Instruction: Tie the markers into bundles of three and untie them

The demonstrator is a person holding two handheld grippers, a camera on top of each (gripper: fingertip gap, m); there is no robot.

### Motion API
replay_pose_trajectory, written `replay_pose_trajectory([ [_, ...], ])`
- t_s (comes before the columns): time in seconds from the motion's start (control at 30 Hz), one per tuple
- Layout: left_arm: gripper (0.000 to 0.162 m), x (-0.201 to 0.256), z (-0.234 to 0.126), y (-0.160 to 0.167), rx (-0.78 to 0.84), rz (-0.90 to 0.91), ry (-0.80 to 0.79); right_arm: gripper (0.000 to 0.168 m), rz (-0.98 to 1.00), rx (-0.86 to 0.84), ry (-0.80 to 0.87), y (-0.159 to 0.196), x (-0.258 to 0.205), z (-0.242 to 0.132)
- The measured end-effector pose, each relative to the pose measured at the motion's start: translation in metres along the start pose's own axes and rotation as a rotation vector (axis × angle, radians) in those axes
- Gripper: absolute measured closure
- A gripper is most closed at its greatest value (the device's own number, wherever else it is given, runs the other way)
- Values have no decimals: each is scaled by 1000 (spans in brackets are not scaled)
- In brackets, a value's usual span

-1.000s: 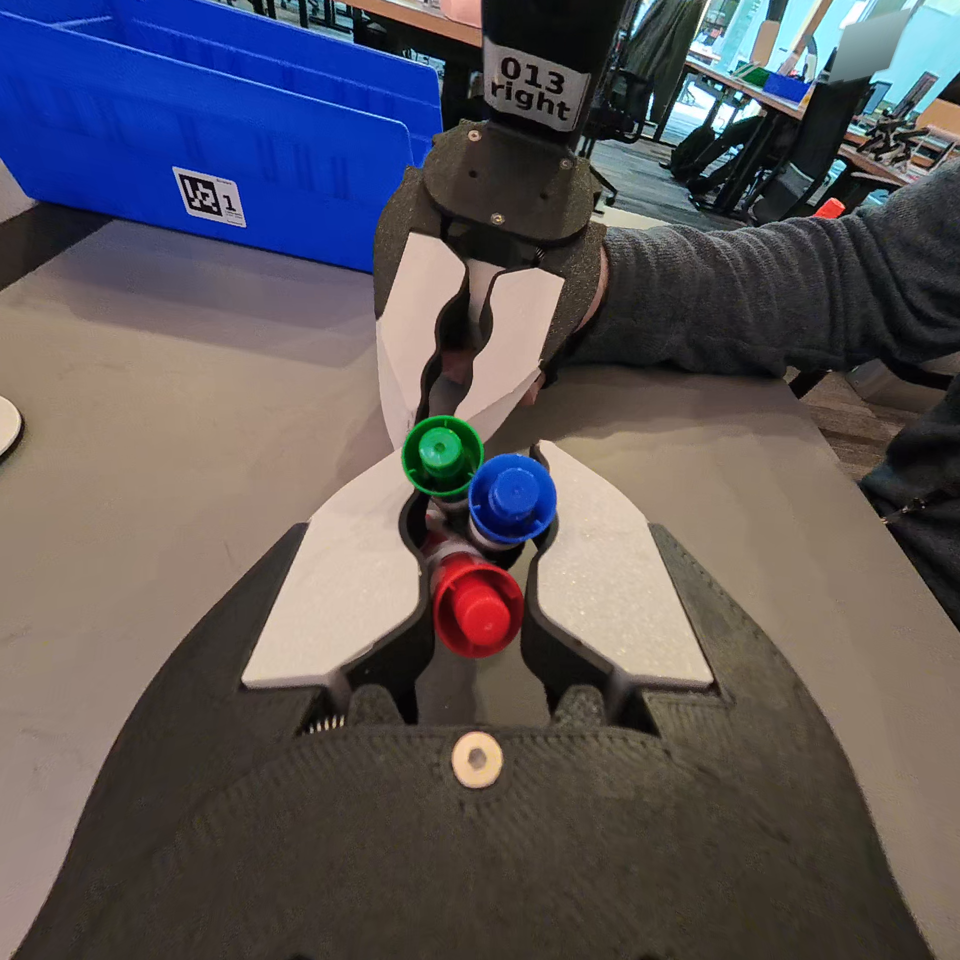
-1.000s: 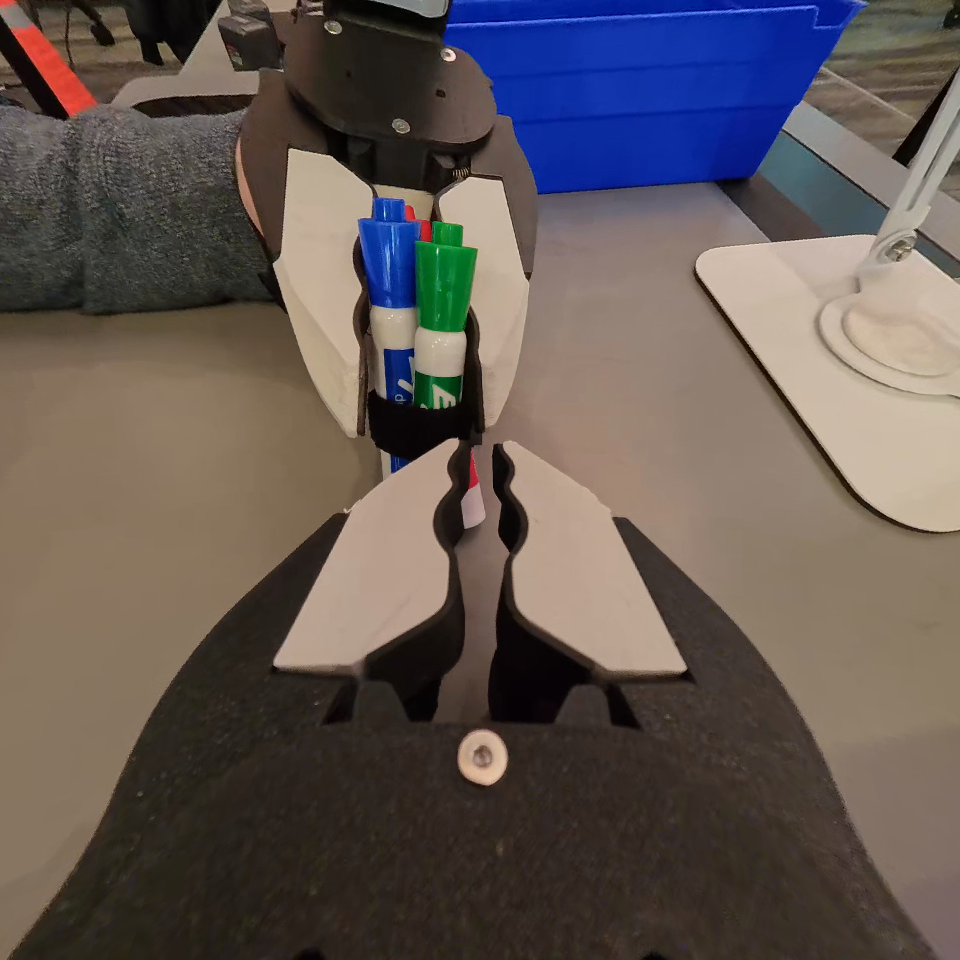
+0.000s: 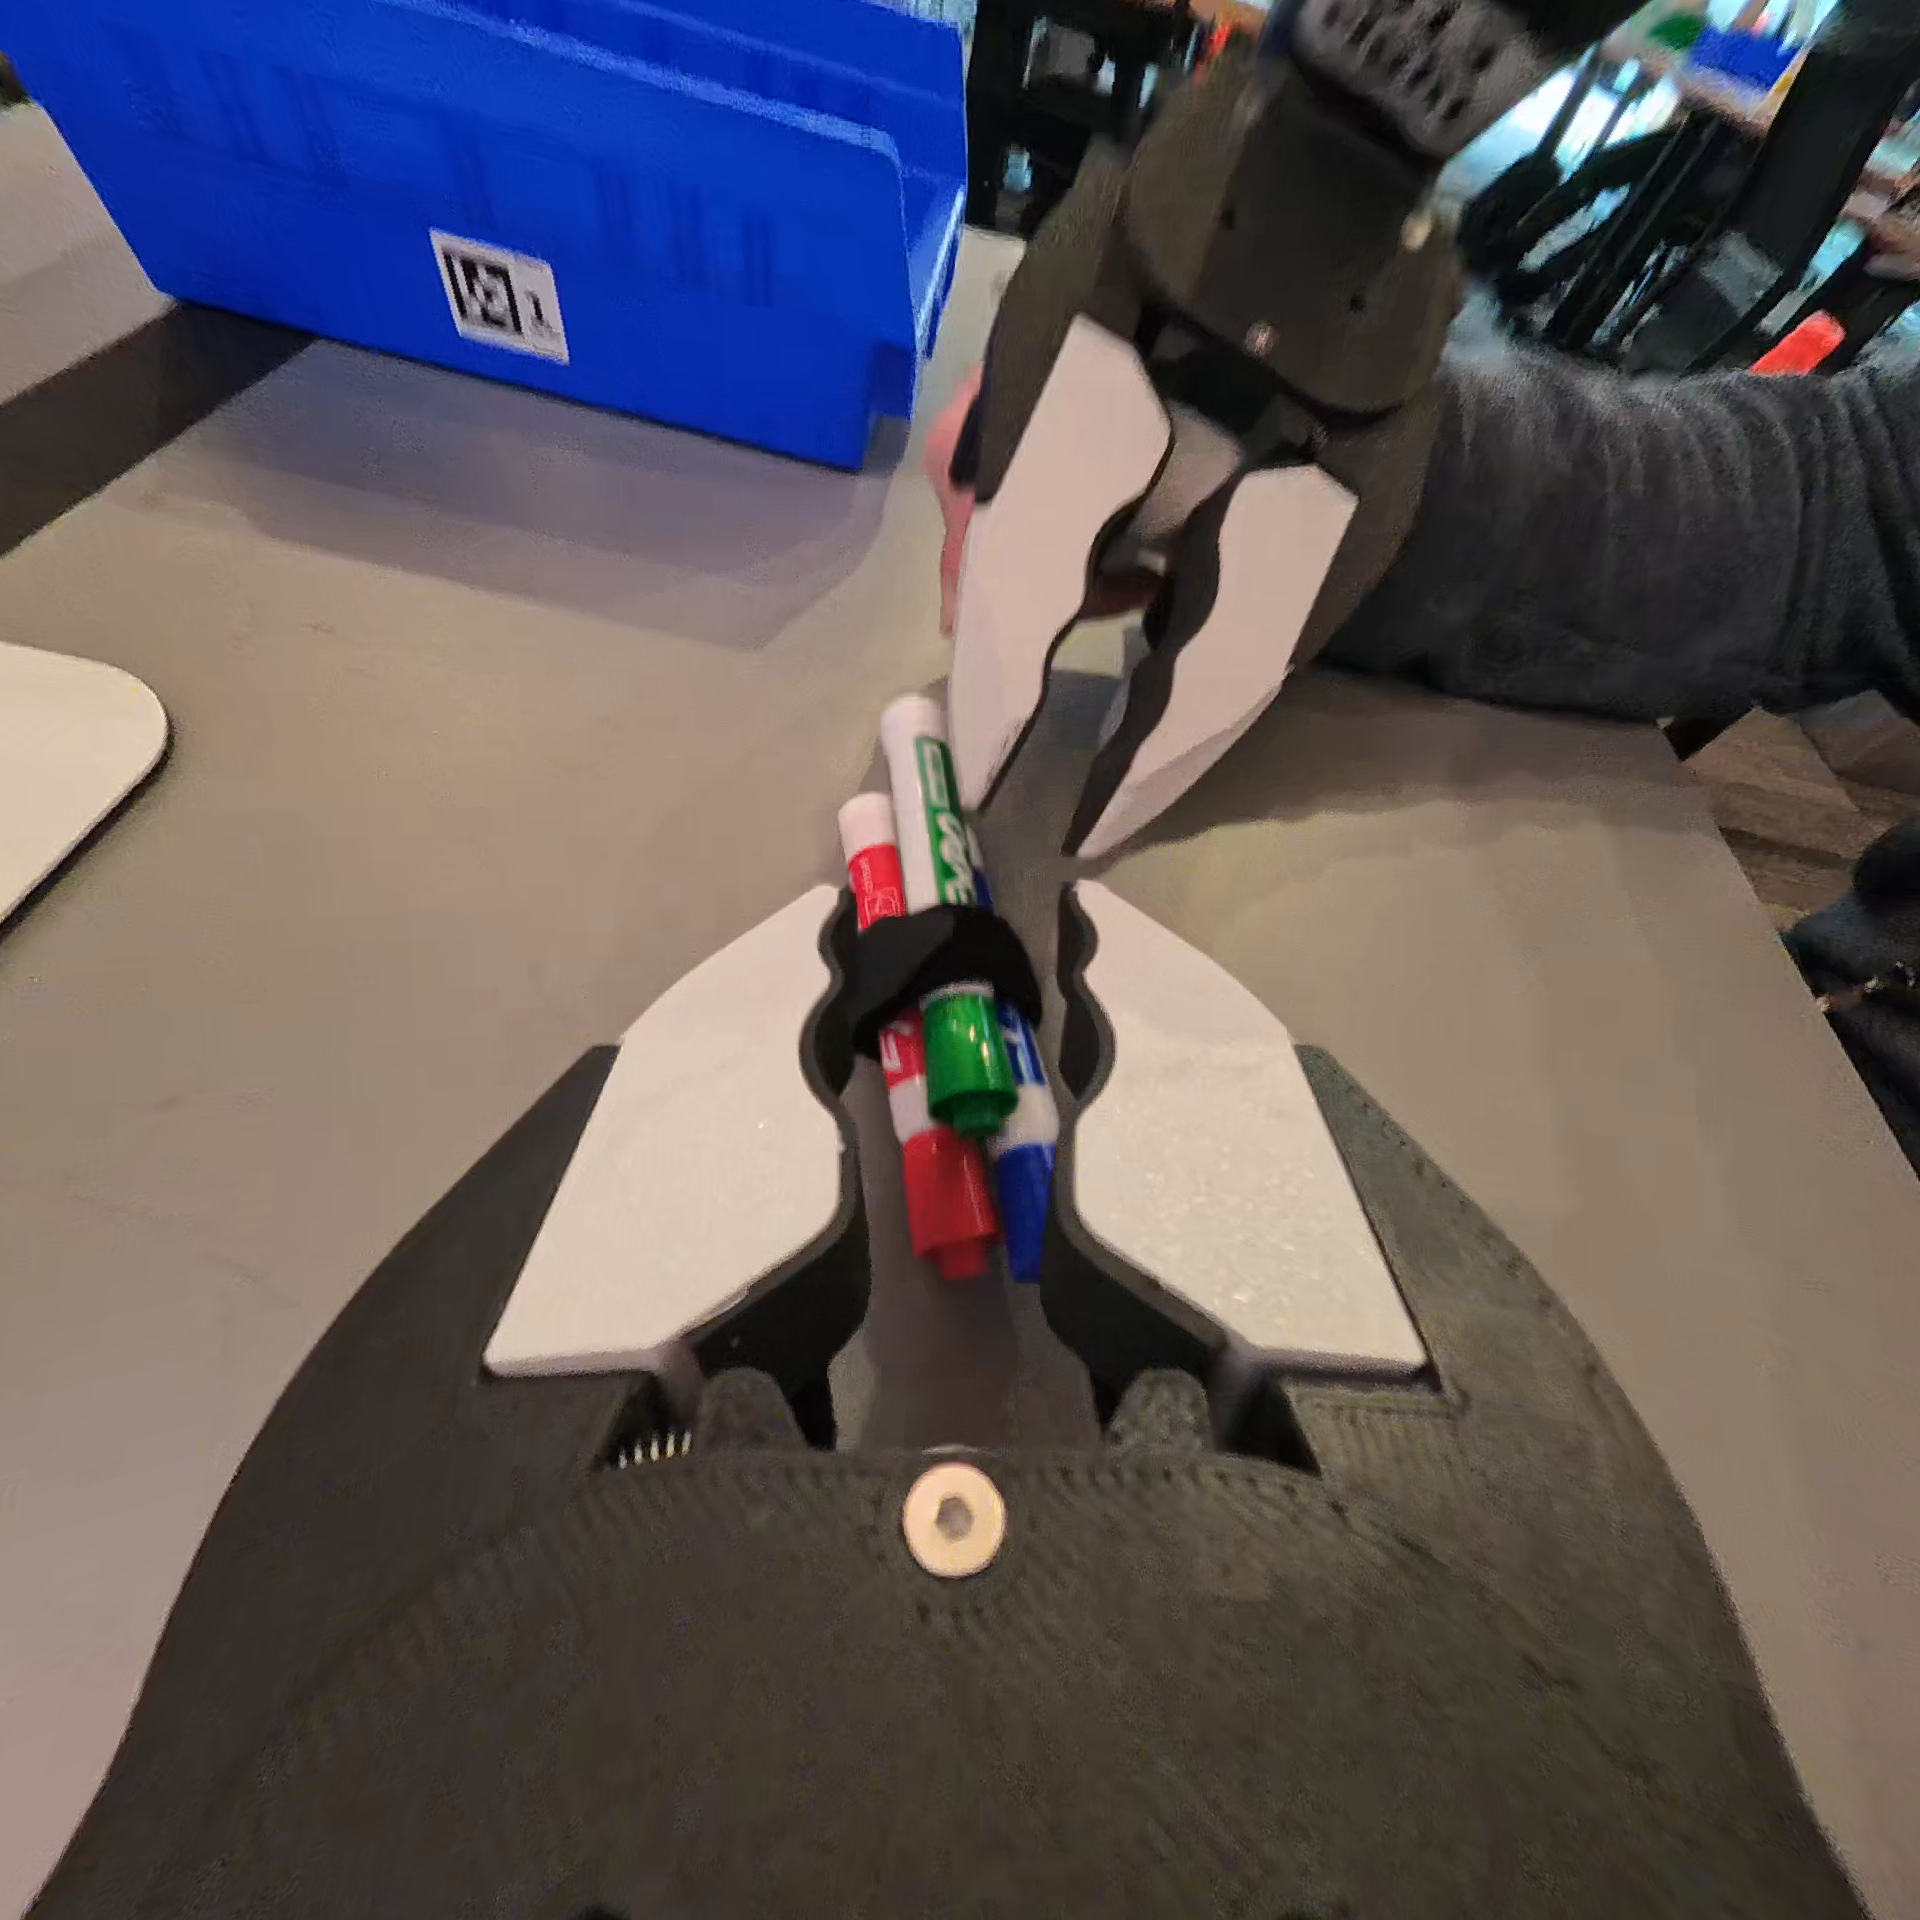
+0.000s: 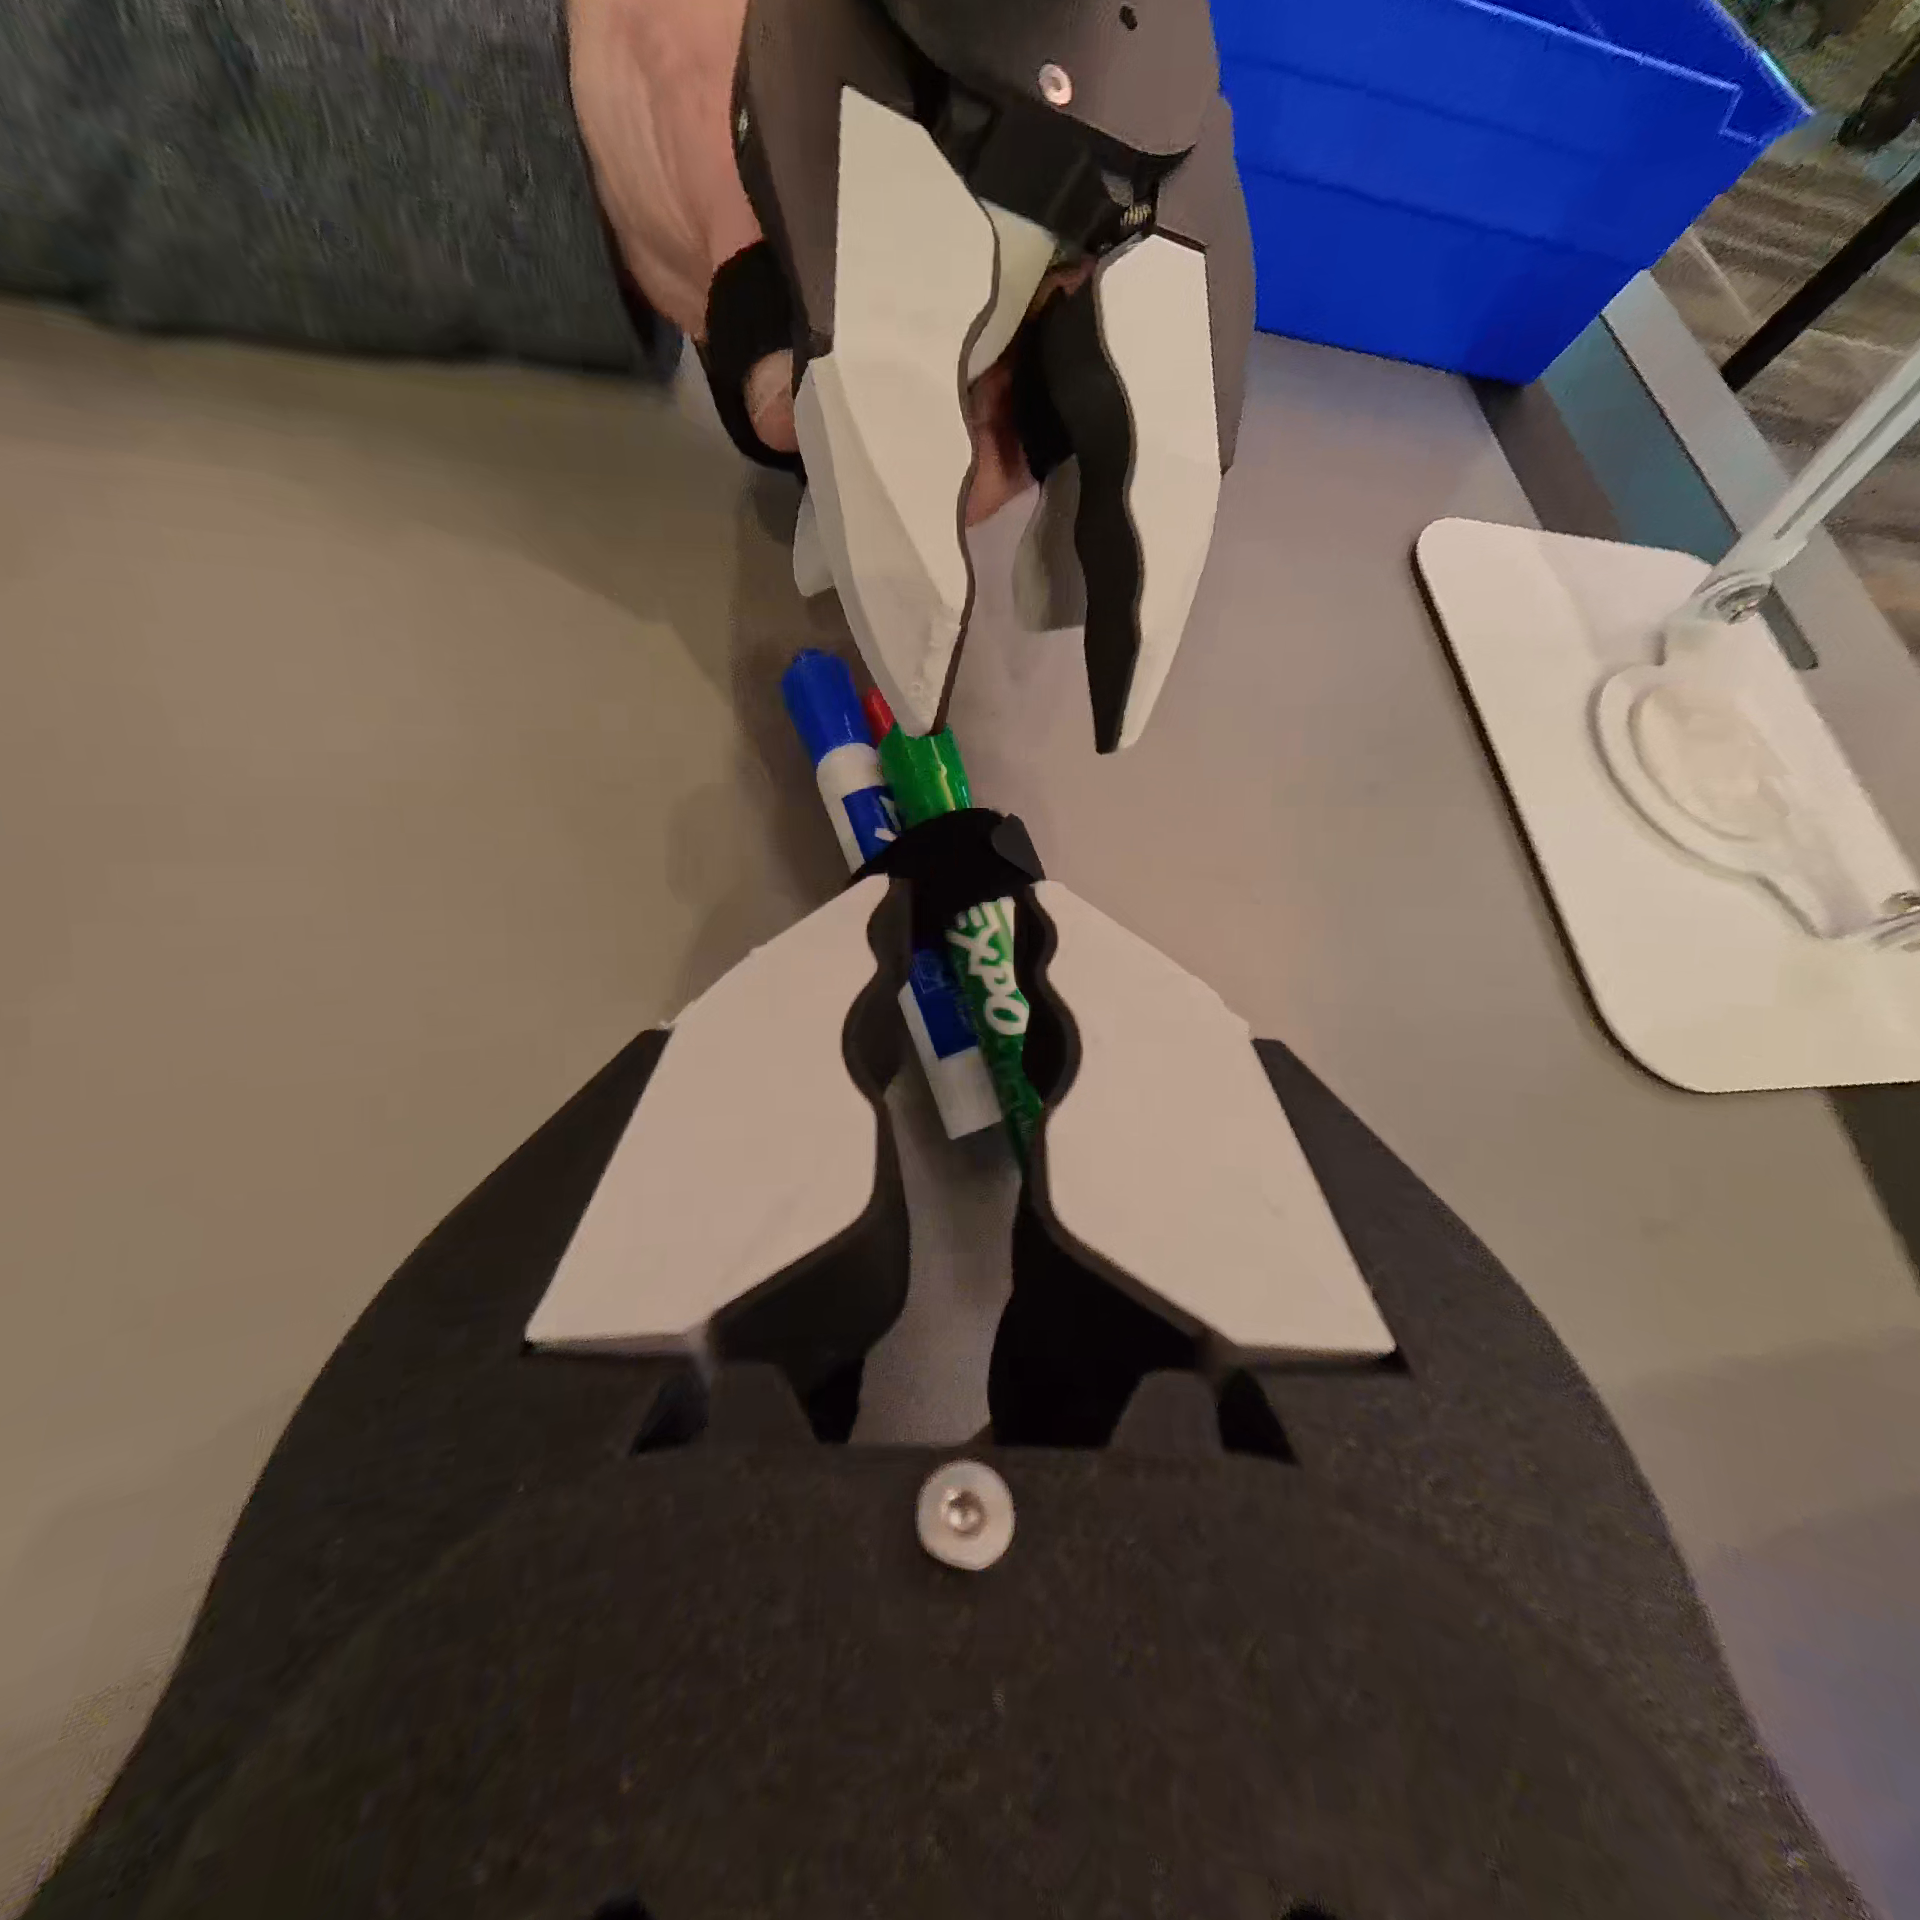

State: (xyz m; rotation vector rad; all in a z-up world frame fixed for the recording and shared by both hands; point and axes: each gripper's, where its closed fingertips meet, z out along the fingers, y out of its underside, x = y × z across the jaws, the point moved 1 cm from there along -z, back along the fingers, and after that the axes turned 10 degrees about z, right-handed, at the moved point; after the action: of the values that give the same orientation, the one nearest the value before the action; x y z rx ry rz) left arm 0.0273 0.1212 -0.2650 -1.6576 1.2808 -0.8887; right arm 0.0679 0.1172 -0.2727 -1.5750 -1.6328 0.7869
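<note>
The bundle of three markers lies between the fingers of your left gripper (image 3: 956, 891), caps toward its palm. The green marker (image 3: 940, 831) rides on top of the red marker (image 3: 940, 1195) and blue marker (image 3: 1023, 1195). A black band (image 3: 935, 966) wraps all three just inside the fingertips.

The left gripper's jaws stand apart, wider than the bundle, and clamp nothing. In the right wrist view one of its fingertips hangs at the green cap; contact cannot be confirmed.

Your right gripper (image 4: 966, 883) faces the bundle from the opposite end. Its jaws are partly spread and grip nothing. Their tips sit just beside the green marker's white tail.

The bundle appears to rest on the grey table (image 3: 416, 727). A blue bin (image 3: 520, 156) stands beyond the left gripper's fingertips, and a white base plate (image 4: 1662, 831) lies to the right of the right gripper.
</note>
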Motion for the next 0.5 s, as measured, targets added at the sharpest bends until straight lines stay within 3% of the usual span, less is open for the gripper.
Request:
replay_pose_trajectory([
  [0.13,117,4,-3,13,-119,-12,-13,148,-49,-17,-22,-9,0,4],
  [0.33,115,12,-2,17,-196,30,-137,146,-99,-109,-157,-4,7,16],
  [0.5,116,18,15,27,-260,41,-139,150,-55,-120,-270,2,6,28],
])
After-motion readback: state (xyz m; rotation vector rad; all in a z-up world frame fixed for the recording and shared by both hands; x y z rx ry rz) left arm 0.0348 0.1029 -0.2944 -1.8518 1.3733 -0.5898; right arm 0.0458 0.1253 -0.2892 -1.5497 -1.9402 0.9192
